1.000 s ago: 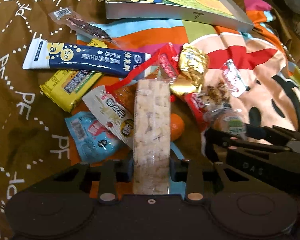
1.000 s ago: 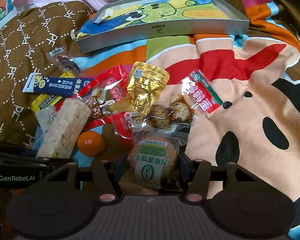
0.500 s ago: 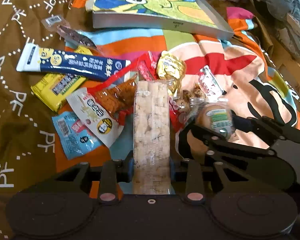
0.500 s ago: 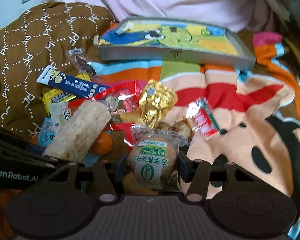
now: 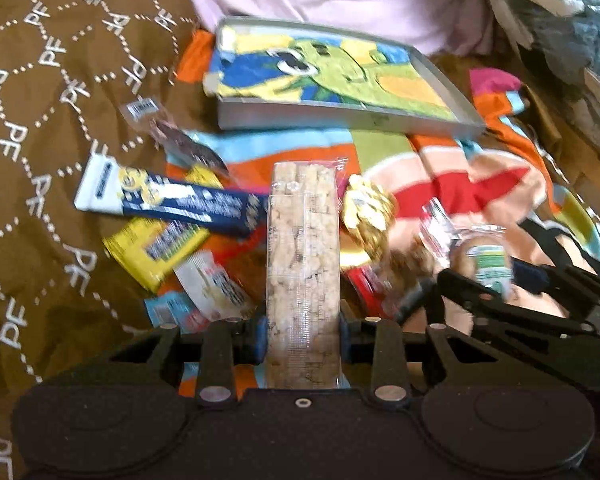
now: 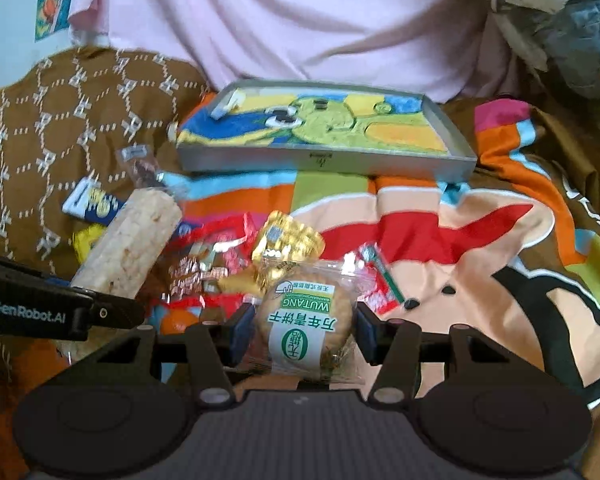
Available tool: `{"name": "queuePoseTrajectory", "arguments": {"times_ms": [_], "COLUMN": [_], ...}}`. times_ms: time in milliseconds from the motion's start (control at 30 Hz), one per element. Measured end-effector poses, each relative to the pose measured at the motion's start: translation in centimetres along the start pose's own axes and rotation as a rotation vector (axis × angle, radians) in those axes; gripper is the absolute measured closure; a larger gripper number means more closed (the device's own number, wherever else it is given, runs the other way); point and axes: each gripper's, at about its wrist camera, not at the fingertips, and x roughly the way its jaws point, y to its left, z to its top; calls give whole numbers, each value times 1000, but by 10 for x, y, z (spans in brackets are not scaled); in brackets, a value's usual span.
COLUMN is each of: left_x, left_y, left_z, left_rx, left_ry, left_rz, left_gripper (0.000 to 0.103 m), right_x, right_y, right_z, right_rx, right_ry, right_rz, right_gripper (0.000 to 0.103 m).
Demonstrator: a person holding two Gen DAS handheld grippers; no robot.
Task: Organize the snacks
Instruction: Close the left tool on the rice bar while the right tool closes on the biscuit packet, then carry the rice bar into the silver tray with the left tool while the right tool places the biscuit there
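Observation:
My left gripper (image 5: 302, 330) is shut on a long pale rice-cracker bar (image 5: 303, 264) in clear wrap, held lengthwise above the snack pile. My right gripper (image 6: 302, 330) is shut on a round biscuit pack (image 6: 306, 320) with a green label. Each gripper shows in the other's view: the right one (image 5: 488, 280) with its biscuit at the right, and the left one's bar (image 6: 130, 250) at the left. A shallow grey tray (image 6: 324, 160) with a cartoon-printed bottom lies beyond the pile; its front wall also shows in the left wrist view as the tray (image 5: 340, 120).
Loose snacks lie on the bedding: a blue-and-white tube pack (image 5: 164, 200), a yellow packet (image 5: 152, 248), a gold foil pack (image 6: 286, 246), red wrappers (image 6: 220, 240) and an orange fruit (image 6: 176, 320). A brown patterned quilt (image 5: 40, 120) lies left, pink fabric (image 6: 280, 20) behind.
Both grippers have risen with their snacks and tilted up, so the tray and the pink fabric behind it have come into view. The pile has dropped lower and farther away.

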Motion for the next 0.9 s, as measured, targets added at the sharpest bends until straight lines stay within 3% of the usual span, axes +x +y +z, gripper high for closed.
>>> {"name": "queuePoseTrajectory", "arguments": {"times_ms": [267,467,733,900], "left_x": [6,18,51,86], "left_y": [-7,-17,-27,-26], "left_z": [36,68,123,158], "left_rx": [-13,-9,-5,-29], "left_ry": [-91,-130,-211,-255], "left_rz": [46,115,212,216], "left_gripper": [69,68,68,68], "right_x": [7,35,74,99], "right_y": [-11,-31,-56,-62], "right_z": [25,49,78,100], "right_rx": [-12,16,13,9], "right_ry": [-137,-231,-364,-431], "right_rz": [1,2,-21,-59], "right_gripper": [46,46,45,45]}}
